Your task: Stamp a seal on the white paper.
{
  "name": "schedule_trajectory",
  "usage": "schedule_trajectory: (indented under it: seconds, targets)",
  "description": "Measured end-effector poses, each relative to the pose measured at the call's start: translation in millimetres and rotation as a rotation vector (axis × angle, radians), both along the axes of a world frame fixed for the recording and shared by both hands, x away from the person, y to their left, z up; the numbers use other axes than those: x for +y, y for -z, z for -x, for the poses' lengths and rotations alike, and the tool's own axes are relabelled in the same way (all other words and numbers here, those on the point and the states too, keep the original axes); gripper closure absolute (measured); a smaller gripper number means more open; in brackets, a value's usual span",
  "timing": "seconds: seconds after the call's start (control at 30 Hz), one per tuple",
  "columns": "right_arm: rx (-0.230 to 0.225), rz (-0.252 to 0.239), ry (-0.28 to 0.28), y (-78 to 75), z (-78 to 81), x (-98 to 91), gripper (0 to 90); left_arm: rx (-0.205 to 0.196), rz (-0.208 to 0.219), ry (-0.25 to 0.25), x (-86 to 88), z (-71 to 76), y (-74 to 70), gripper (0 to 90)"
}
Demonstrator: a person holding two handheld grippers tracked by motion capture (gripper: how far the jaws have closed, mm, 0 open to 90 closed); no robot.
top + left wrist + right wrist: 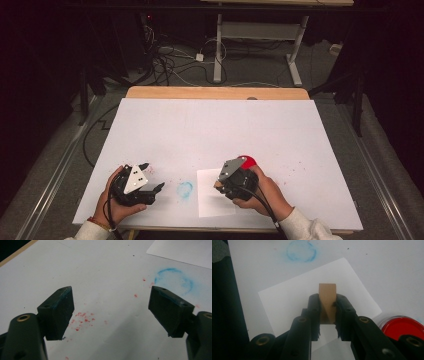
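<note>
Right gripper view — right gripper (327,307) clamps wooden block (327,296) over paper (287,300); left gripper (111,312) jaws spread, empty.

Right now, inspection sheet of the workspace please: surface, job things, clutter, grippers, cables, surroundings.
Surface: white board on a wooden table; blue ring stain and red specks near the front edge.
Job's things: wooden block held over a paper sheet; red ink pad beside the sheet.
Clutter: nothing seen beyond the stains.
Grippers: left gripper open over the red specks, holding nothing; right gripper shut on the block.
Cables: one trails from the right gripper; a tangle on the floor behind the table.
Surroundings: dark room, white desk frame beyond, grey floor.
</note>
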State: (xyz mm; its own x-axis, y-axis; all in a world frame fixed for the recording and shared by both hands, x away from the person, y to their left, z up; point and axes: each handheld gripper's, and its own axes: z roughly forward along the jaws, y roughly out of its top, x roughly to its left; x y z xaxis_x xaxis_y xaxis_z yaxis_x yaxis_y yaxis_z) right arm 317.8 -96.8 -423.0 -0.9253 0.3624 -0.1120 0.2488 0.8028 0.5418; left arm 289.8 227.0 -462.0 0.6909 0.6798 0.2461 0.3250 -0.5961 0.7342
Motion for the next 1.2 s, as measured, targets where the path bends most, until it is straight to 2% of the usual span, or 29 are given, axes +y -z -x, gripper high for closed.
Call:
schedule_trajectory:
  seconds: [0.3, 0.37, 0.4, 0.53, 0.7, 0.77, 0.93, 1.07, 1.2]
  targets:
    - [0.040, 0.048, -0.012, 12.2, -3.0, 6.4, 76.0, 0.000, 0.000, 0.001, -0.4, -0.1, 0.3, 19.8]
    - [0.040, 0.041, -0.016, 15.3, -2.7, 8.4, 76.0, 0.000, 0.001, 0.002, -0.3, 0.0, 0.2, 19.9]
    - [0.041, 0.064, -0.016, 14.5, -2.9, 8.9, 76.0, 0.000, 0.001, 0.002, -0.3, 0.0, 0.3, 19.9]
    - [0.046, 0.065, -0.015, 18.9, -4.0, 11.0, 76.0, 0.001, 0.000, 0.003, -0.2, 0.1, 0.4, 19.8]
    - [0.063, 0.096, -0.019, 26.2, -5.4, 15.2, 76.0, -0.001, -0.001, 0.002, -0.1, 0.2, 0.7, 19.9]
    - [0.067, 0.110, -0.018, 25.1, -6.1, 16.1, 76.1, -0.002, -0.003, 0.000, 0.2, 0.2, 0.6, 19.9]
    - [0.087, 0.109, -0.011, 26.3, -8.6, 17.9, 76.1, -0.004, 0.002, -0.003, -0.3, 0.3, 0.5, 19.8]
    - [0.098, 0.137, -0.009, 25.2, -10.2, 20.2, 76.1, -0.004, 0.000, -0.003, -1.5, 0.1, 0.4, 19.8]
    - [0.095, 0.136, -0.004, 26.0, -10.5, 21.5, 76.1, -0.006, -0.007, 0.002, -3.3, 0.0, -0.2, 19.9]
